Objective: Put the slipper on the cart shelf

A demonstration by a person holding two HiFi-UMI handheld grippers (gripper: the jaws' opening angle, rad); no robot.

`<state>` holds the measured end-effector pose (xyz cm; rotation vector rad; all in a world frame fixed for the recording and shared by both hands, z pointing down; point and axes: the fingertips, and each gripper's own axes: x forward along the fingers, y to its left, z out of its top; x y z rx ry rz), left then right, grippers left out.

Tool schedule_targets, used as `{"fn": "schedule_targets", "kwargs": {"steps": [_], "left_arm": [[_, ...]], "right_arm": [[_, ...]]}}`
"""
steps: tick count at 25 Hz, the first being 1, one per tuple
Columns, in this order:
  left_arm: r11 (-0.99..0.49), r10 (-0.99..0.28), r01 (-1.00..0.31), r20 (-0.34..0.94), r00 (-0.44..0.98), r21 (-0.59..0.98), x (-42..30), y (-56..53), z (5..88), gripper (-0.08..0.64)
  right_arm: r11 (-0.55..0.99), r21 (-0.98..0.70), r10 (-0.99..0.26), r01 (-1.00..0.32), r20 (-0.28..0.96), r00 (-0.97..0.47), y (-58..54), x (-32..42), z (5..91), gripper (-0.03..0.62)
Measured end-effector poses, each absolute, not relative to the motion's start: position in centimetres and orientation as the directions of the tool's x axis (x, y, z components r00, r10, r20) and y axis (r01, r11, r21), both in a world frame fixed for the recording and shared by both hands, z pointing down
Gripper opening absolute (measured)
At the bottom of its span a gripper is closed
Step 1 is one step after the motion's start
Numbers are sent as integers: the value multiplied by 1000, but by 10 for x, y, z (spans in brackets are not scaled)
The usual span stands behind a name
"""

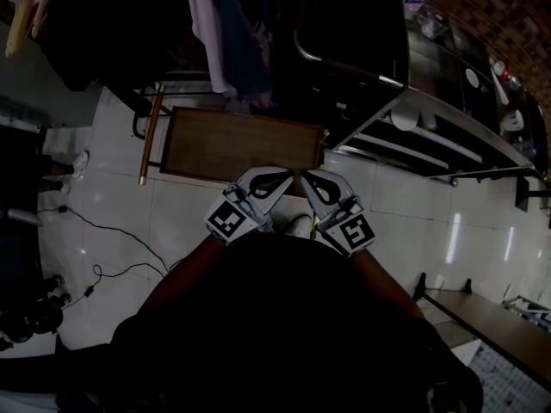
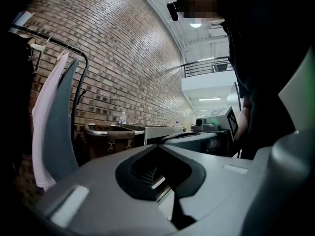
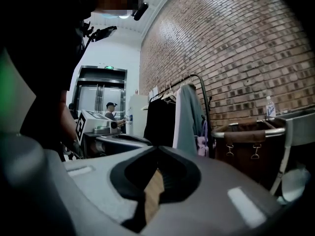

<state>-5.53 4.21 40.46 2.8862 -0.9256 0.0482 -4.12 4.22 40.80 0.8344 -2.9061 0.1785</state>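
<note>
Both grippers are held close in front of the person's body, side by side and level. In the head view my left gripper (image 1: 289, 176) and my right gripper (image 1: 306, 177) point at the near edge of a low brown wooden cart shelf (image 1: 241, 144). Each gripper view shows its own jaws meeting at the tips with nothing between them: left gripper (image 2: 156, 145), right gripper (image 3: 157, 146). A small pale thing (image 1: 298, 224) shows on the floor between the two grippers; I cannot tell whether it is the slipper.
A clothes rack with hanging garments (image 1: 215, 33) stands beyond the wooden shelf. A brown hamper (image 3: 251, 141) and a metal cart with shelves (image 1: 422, 140) are at the right. Cables (image 1: 112, 231) lie on the white tiles at the left. A bench (image 1: 482, 317) is at the near right.
</note>
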Motion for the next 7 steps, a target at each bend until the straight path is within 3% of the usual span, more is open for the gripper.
{"fn": "schedule_targets", "kwargs": {"steps": [7], "left_arm": [[-807,-577,-583,78,813,100,-60,41,411,0]], "right_arm": [[840,-89,-520,-534,144,-842,40,-45,413,2]]}}
